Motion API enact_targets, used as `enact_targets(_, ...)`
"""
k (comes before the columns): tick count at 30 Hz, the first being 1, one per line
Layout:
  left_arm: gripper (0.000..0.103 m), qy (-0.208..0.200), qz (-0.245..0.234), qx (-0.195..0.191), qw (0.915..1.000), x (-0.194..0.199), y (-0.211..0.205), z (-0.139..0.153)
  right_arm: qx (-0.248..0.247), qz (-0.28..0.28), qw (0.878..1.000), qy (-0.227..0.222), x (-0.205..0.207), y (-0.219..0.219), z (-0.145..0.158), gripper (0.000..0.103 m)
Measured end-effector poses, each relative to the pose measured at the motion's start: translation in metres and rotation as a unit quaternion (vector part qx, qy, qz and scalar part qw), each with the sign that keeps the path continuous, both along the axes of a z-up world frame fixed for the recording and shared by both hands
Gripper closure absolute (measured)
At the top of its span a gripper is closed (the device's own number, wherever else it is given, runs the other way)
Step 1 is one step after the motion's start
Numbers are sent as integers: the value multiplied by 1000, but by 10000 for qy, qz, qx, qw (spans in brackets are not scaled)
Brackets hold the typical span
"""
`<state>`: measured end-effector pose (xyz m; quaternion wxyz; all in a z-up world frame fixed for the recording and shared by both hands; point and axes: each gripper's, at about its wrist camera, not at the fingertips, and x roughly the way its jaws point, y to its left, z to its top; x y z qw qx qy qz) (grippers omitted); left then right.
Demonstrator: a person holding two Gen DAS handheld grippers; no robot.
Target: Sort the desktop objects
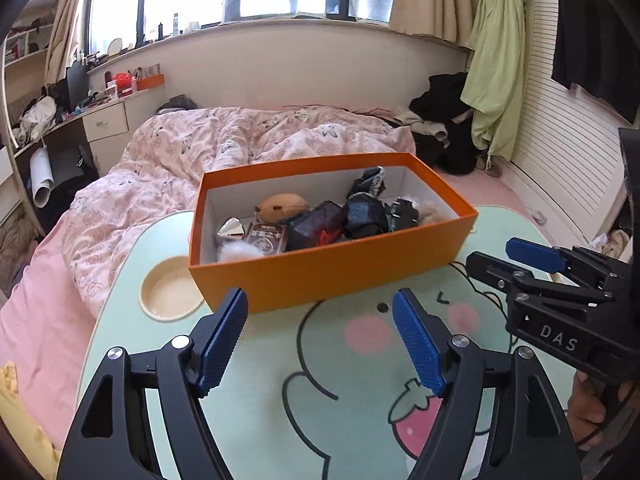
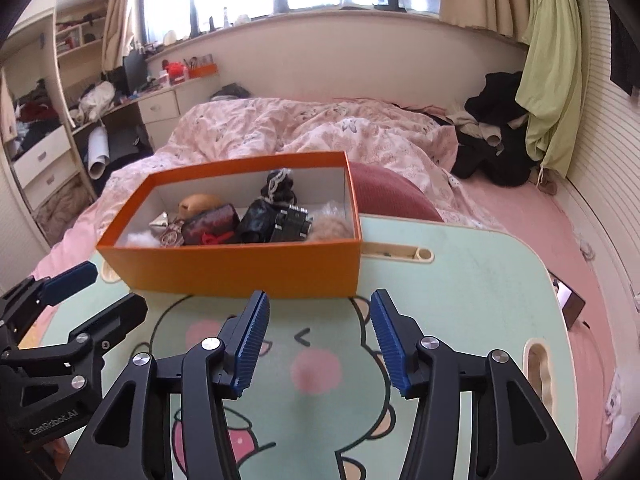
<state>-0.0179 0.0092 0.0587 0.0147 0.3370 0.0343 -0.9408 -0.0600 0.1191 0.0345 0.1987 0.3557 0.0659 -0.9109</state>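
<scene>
- The left gripper [image 1: 320, 336] hangs over the green table [image 1: 272, 420]. Its blue pads stand wide apart, with nothing between them.
- The orange box [image 1: 320, 276] sits on the table right in front of both grippers, almost touching the left one's tips.
- Inside the box lie a brown plush toy [image 1: 282, 206], a shiny silver thing [image 1: 232, 230] and some black things [image 1: 362, 216].
- The right gripper [image 2: 318, 340] is partly open and holds nothing.
- A pink bed [image 2: 320, 128] lies behind the box.
</scene>
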Motion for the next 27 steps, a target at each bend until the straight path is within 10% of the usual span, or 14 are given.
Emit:
enact_targets(8,28,-830,-146,-17,9964,5,18,-48,183,-244,9988,-391,29,20,-33,47)
enact_targets(17,0,-1059,55,-94,9943,5,17,-56,311,-861,9935,-676,36,39,-56,2)
enact_targets(27,0,-1059,59,-102,9943,4,17,-60,421,-712,9943,-666,38,33,-59,0)
